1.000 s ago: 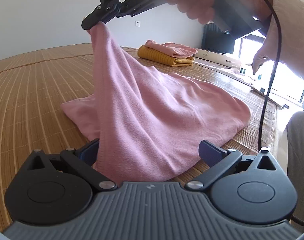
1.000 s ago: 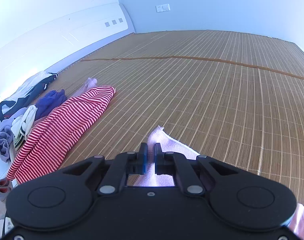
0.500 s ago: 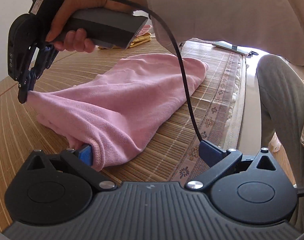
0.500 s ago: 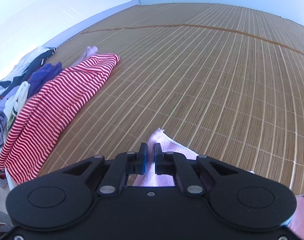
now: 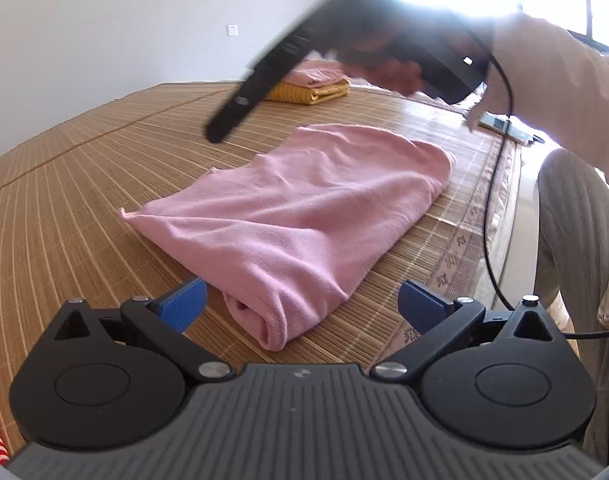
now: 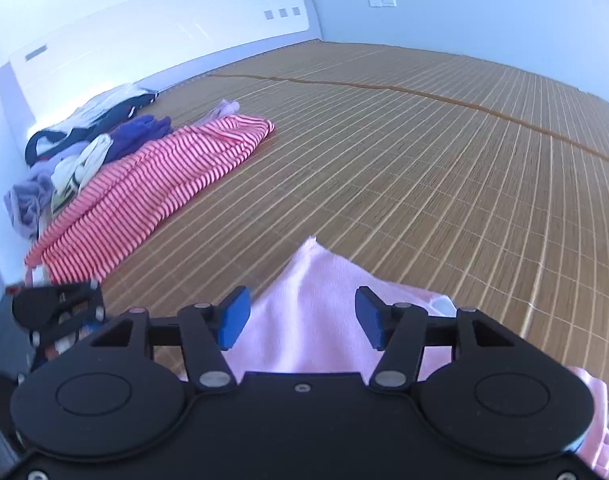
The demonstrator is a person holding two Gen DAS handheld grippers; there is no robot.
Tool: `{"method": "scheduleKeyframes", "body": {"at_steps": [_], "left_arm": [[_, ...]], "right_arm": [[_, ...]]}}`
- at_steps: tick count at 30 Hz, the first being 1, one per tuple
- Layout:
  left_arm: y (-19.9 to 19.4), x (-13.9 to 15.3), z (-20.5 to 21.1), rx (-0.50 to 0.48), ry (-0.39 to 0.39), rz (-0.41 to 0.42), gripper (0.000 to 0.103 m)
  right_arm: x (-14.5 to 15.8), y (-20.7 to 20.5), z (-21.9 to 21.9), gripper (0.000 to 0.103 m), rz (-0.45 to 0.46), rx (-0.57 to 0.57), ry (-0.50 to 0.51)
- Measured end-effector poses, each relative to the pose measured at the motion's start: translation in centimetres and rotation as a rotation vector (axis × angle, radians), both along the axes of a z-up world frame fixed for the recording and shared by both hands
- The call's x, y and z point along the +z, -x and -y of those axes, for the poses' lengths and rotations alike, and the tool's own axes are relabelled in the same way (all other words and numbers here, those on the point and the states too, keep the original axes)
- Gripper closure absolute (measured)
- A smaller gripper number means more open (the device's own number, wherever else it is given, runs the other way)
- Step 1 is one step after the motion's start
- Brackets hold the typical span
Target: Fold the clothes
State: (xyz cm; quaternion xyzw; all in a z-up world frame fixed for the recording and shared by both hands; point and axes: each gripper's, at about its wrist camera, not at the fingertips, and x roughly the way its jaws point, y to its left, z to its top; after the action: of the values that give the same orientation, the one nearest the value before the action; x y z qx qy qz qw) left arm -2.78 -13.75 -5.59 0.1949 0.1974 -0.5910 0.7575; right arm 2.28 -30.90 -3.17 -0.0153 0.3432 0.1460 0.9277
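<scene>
Left claw (image 5: 300,306) wide open, empty, over folded pink garment (image 5: 304,216), right claw (image 6: 302,316) likewise, striped garment (image 6: 144,192) only in right view

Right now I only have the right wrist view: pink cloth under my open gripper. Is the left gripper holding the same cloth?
Observer: No. The left gripper is open, with one pad on each side of the near end of the pink garment, and it is not clamped.
Operator: Is the garment lying flat?
Observer: Mostly. It lies folded over on the bamboo mat, with a rolled bunch at the near end.
Operator: Any finished pile in sight?
Observer: Yes. A folded stack, pink on top of yellow, sits on the mat beyond the garment.
</scene>
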Motion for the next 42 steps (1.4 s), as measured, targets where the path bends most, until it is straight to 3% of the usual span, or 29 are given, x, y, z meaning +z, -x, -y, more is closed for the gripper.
{"method": "scheduleKeyframes", "body": {"at_steps": [7,10,13,15,16,17,19,21,24,25,26,29,32,34,38,40,42], "left_arm": [[-4.2,1.4,-2.3,0.256,0.208,-0.162,0.000],[-5.2,1.9,-3.1,0.357,0.293,-0.199,0.000],[-5.9,2.2,-3.7,0.389,0.334,-0.242,0.000],[-5.8,2.3,-3.7,0.393,0.333,-0.238,0.000],[-5.7,2.4,-3.7,0.391,0.331,-0.232,0.000],[-5.5,2.4,-3.6,0.383,0.328,-0.225,0.000],[-5.2,2.4,-3.3,0.373,0.324,-0.218,0.000],[-5.2,2.3,-2.7,0.344,0.316,-0.238,0.000],[-4.7,2.2,-1.3,0.326,0.291,-0.234,0.000],[-4.5,2.2,-1.0,0.336,0.292,-0.221,0.000],[-4.4,2.2,-0.6,0.345,0.294,-0.209,0.000],[-4.3,2.0,0.1,0.363,0.273,-0.180,0.000],[-4.3,1.3,1.4,0.364,0.234,-0.195,0.000],[-3.7,0.5,2.6,0.361,0.175,-0.157,0.000],[-2.3,-1.7,5.2,0.403,0.032,-0.017,0.000],[-1.9,-2.8,5.7,0.399,-0.086,0.061,0.000],[-1.7,-3.4,5.3,0.404,-0.139,0.134,0.000]], "right_arm": [[-1.2,10.7,-1.6,0.047,0.132,0.120,0.175],[-3.6,10.9,-6.2,0.047,0.207,0.148,0.283],[-5.3,9.2,-9.3,0.047,0.201,0.137,0.377],[-6.2,8.3,-10.6,0.060,0.202,0.126,0.419],[-6.6,7.9,-11.3,0.087,0.202,0.123,0.441],[-6.7,8.2,-11.8,0.092,0.209,0.138,0.472],[-7.0,8.9,-12.8,0.092,0.220,0.166,0.527],[-6.7,9.4,-12.4,0.089,0.222,0.171,0.482],[-6.2,10.2,-11.8,0.073,0.224,0.180,0.415],[-6.0,10.5,-11.6,0.055,0.223,0.184,0.388],[-5.2,11.3,-10.8,0.047,0.219,0.202,0.324],[-3.3,13.8,-7.7,0.047,0.216,0.174,0.178],[-2.6,15.6,-3.1,0.046,0.224,0.002,0.146],[-2.8,16.0,-0.2,0.046,0.207,-0.158,0.154],[-3.8,16.0,3.2,0.047,0.203,-0.319,0.135],[-4.2,15.8,4.3,0.047,0.190,-0.349,0.118],[-4.9,15.7,5.3,0.047,0.159,-0.381,0.130]]}}
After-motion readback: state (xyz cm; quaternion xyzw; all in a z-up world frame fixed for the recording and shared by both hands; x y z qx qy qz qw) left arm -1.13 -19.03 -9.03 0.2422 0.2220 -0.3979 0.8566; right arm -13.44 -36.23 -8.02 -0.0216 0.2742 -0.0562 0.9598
